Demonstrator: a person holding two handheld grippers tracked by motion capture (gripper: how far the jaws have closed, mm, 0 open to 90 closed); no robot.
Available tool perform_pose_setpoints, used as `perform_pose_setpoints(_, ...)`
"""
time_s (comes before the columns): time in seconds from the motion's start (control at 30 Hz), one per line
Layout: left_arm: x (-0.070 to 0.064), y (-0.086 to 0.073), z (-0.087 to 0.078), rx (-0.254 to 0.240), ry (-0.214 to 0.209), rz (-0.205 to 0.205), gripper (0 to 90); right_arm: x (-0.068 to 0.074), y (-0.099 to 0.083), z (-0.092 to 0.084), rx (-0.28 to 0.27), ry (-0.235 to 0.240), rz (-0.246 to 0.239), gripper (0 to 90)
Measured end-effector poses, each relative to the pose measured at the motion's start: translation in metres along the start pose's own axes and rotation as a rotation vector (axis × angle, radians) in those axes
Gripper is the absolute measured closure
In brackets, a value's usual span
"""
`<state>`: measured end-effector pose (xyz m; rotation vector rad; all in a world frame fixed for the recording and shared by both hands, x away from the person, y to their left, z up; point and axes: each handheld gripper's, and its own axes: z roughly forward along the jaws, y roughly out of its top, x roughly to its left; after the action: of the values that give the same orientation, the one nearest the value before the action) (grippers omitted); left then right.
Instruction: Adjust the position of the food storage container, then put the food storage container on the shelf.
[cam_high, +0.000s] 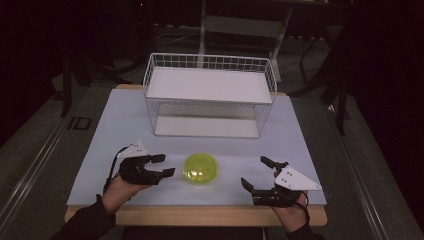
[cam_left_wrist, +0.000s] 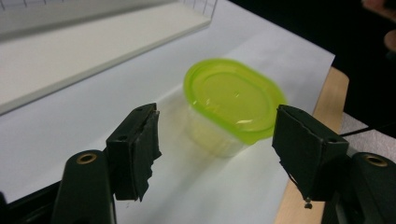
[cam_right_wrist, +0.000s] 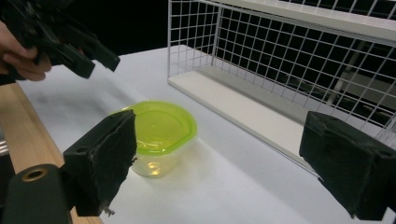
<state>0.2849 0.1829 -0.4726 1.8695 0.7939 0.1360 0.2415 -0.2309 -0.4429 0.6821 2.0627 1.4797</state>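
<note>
1. Clear container (cam_high: 201, 170) w/ yellow-green lid is seen standing upright on the white table sheet (cam_high: 125, 125), near the front edge, between the two grippers and in front of the wire basket shelf (cam_high: 210, 95).
2. Left gripper (cam_high: 166, 165) is held just beside the container's left side, not touching; jaws spread apart, nothing clasped betw. them. In the left gripper view the container (cam_left_wrist: 231, 105) is seen ahead of the pads, apart from both.
3. Right gripper (cam_high: 256, 172) is held to the container's right, farther off; jaws wide apart, nothing gripped.
4. In the right gripper view, the left gripper (cam_right_wrist: 74, 49) is seen above and beyond the container (cam_right_wrist: 161, 135).
</note>
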Motion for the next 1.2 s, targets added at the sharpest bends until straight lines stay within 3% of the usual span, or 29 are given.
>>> perform_pose_setpoints(0.2,-0.010,0.010,-0.003,-0.050,-0.005,0.012,28.3,0.003,0.006,0.014,0.041,0.038,0.002,11.1)
perform_pose_setpoints(0.33,-0.012,0.013,-0.001,-0.047,-0.006,0.011,28.3,0.004,0.011,0.025,0.065,0.053,-0.005,12.6)
perform_pose_setpoints(0.6,-0.013,0.018,0.011,-0.048,-0.010,-0.031,28.3,0.000,0.018,0.051,0.099,0.101,0.016,13.3)
perform_pose_setpoints(0.93,-0.008,0.013,0.034,0.015,0.014,-0.088,28.4,-0.002,0.015,0.079,0.140,0.132,0.027,16.2)
perform_pose_setpoints(1.2,-0.001,-0.003,0.057,0.111,0.060,-0.154,31.4,-0.005,0.004,0.098,0.172,0.149,0.053,17.9)
